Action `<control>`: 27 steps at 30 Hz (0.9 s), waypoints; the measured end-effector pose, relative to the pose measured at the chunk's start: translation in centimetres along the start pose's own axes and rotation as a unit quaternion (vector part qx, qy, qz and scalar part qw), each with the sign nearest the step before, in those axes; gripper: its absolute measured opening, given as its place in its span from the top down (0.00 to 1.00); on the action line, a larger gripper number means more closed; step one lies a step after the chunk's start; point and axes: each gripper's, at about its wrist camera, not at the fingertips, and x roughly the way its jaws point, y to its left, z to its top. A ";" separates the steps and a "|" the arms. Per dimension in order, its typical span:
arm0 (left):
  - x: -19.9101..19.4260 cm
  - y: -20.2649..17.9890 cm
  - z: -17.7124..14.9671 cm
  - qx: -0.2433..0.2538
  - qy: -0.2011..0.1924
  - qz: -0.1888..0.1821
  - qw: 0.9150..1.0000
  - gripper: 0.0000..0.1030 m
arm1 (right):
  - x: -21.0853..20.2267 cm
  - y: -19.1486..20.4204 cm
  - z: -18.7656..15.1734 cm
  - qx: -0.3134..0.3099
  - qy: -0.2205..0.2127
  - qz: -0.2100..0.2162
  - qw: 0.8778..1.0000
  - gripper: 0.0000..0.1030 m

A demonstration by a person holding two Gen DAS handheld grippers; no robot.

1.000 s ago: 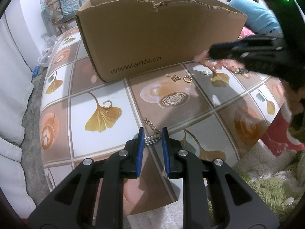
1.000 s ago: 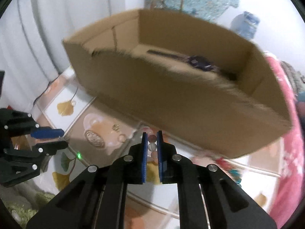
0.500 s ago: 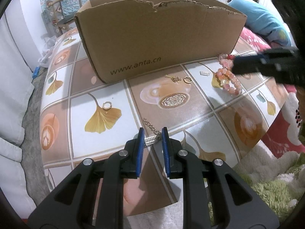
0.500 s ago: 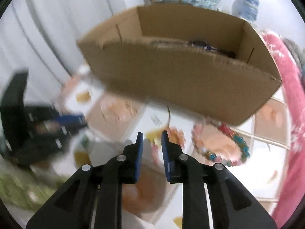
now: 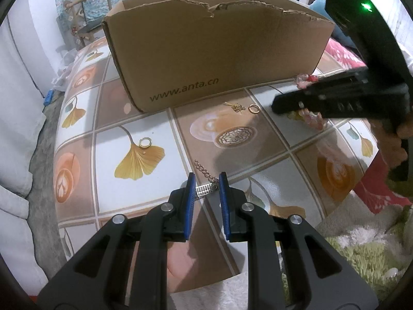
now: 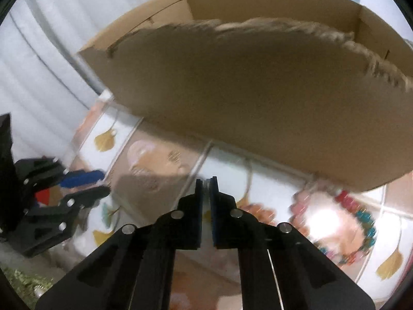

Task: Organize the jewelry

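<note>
My left gripper (image 5: 207,178) hovers low over the tiled table (image 5: 134,118), open, with a silver comb-shaped charm (image 5: 205,189) and its chain (image 5: 204,169) lying between the pads. My right gripper (image 5: 276,108) points down in front of the cardboard box (image 5: 219,51) and is shut. In the blurred right wrist view a small silvery piece shows between its tips (image 6: 206,182). Pink beads of a bracelet (image 5: 313,121) lie beside and partly under it. A gold ring (image 5: 253,108), a gold earring cluster (image 5: 237,107) and a double ring (image 5: 145,142) lie loose.
A multicoloured bead bracelet (image 6: 361,218) lies right of my right gripper near the box (image 6: 245,103). The left gripper (image 6: 104,182) shows at the left there. A hand (image 5: 397,139) holds the right gripper. A green rug (image 5: 366,253) lies past the table edge and a chair (image 5: 90,13) stands behind.
My right gripper let the pink bead bracelet go onto the table, dropped lower and shut where a small silver charm lay. The left gripper has not moved.
</note>
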 end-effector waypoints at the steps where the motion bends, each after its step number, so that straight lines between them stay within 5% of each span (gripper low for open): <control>1: 0.0 0.1 0.0 0.000 -0.001 -0.001 1.000 0.83 | 0.0 0.4 -0.3 0.001 0.001 0.005 1.000 0.94; 10: 0.1 0.2 -0.2 0.003 -0.008 -0.006 1.000 0.83 | 0.1 3.2 -2.0 0.007 0.010 0.063 0.998 0.94; 15: 0.1 0.2 -0.4 0.001 -0.012 -0.009 1.000 0.83 | -1.8 1.8 -1.7 0.022 -0.019 0.035 0.999 0.94; 18: 0.0 0.2 -0.5 0.003 -0.014 -0.009 1.000 0.83 | -1.4 0.9 -0.8 0.031 -0.026 -0.021 0.999 0.94; 21: 0.0 0.1 -0.5 0.006 -0.014 -0.006 1.000 0.83 | -0.5 -0.1 0.0 0.054 -0.034 -0.013 0.998 0.94; 27: 0.0 0.2 -0.5 0.004 -0.015 -0.009 1.000 0.83 | 0.3 2.2 0.1 -0.002 -0.028 -0.009 1.000 0.94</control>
